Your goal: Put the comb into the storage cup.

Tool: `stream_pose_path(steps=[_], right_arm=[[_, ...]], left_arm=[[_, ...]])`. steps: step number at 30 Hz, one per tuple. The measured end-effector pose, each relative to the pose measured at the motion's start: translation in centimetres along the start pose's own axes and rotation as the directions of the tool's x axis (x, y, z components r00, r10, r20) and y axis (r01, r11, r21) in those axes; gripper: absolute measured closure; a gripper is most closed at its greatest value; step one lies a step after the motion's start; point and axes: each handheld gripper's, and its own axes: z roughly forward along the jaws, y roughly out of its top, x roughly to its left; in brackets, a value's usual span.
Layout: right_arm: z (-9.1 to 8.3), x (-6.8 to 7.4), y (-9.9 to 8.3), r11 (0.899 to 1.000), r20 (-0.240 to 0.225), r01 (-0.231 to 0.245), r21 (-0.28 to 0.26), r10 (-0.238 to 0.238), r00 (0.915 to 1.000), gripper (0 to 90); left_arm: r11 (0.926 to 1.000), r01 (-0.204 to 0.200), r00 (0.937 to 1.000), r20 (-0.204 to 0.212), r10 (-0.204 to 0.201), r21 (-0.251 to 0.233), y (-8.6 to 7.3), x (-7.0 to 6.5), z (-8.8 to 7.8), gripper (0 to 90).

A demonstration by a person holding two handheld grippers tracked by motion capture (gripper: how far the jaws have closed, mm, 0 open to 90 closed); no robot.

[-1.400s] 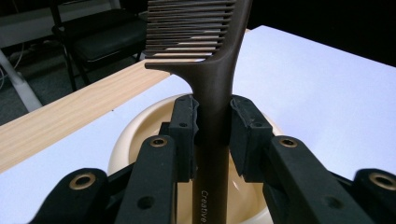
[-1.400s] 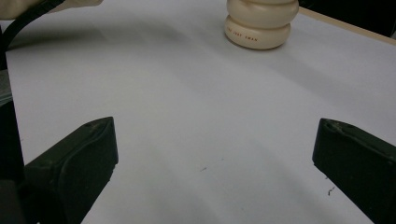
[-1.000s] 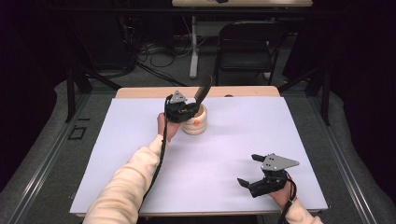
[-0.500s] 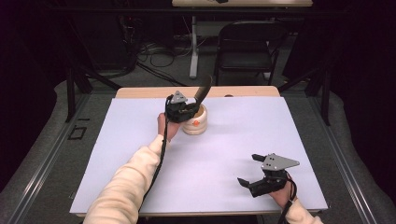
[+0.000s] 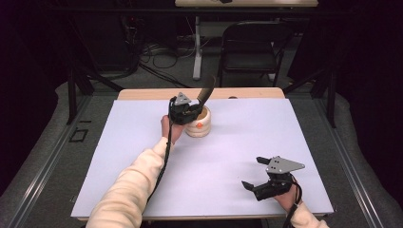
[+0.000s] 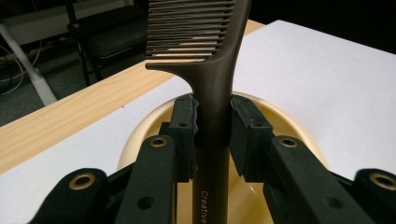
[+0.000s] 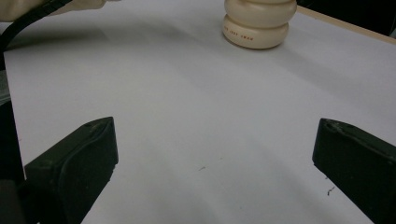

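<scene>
Left gripper view: left gripper (image 6: 212,135), jaws nearly closed, pads pressed on both sides of the handle of a dark brown plastic comb (image 6: 212,93). Comb stands upright, teeth at the top of the frame, handle running down into the mouth of a cream ribbed round pot (image 6: 140,135) directly below the jaws. Small pale lettering on the handle at the bottom edge.

High view: same left gripper (image 5: 186,110) at frame centre, upper half, over the pot (image 5: 198,127); comb (image 5: 205,94) sticks up and leans toward the upper right. Cream sleeve (image 5: 128,190) runs in from the bottom left, black cable along it. Right gripper (image 5: 254,172) at lower right, jaws spread wide, nothing between them, low over the sheet, well apart from the pot.

Surface: white sheet (image 5: 247,142) covering a light wooden table (image 5: 247,93), wood bare along the far edge. Room dark; black folding chair (image 5: 252,47) behind the table, a white post and loose cables on the grey floor (image 5: 157,57).

Right gripper view: two black jaws at the lower corners, far apart, bare white sheet (image 7: 210,140) between. Pot's stacked rounded rings (image 7: 259,23) at top centre, with a line of small red print on the lowest ring that the high view does not resolve.
</scene>
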Motion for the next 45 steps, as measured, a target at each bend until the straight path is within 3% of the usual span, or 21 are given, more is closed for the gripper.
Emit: stream_pose_path(steps=[12,18,24,33,45], right_arm=[[-0.1,0.0,0.0,1.000,-0.001,0.003,-0.001,-0.003,1.0000,0.0],[-0.1,0.0,0.0,1.000,0.000,0.001,-0.002,-0.001,1.0000,0.0],[0.0,0.0,0.0,1.000,0.000,0.001,-0.002,-0.001,1.0000,0.0],[0.0,0.0,0.0,1.000,0.000,0.003,-0.001,-0.003,1.0000,0.0],[0.0,0.0,0.0,1.000,-0.001,0.001,-0.001,-0.001,1.0000,0.0]], left_arm=[[1.0000,0.002,0.9999,0.012,-0.002,0.000,-0.2,-0.2,0.2,70.6],[0.9997,0.022,0.9994,0.026,-0.022,-0.006,-0.2,0.0,-0.4,53.8],[0.9995,0.030,0.9991,0.028,-0.030,-0.009,0.2,0.2,-1.4,42.9],[0.9998,-0.005,0.9997,0.022,0.005,0.019,1.0,0.0,-2.9,24.7],[0.9956,-0.055,0.9983,-0.015,0.057,0.076,1.7,-0.2,-5.0,10.5]])
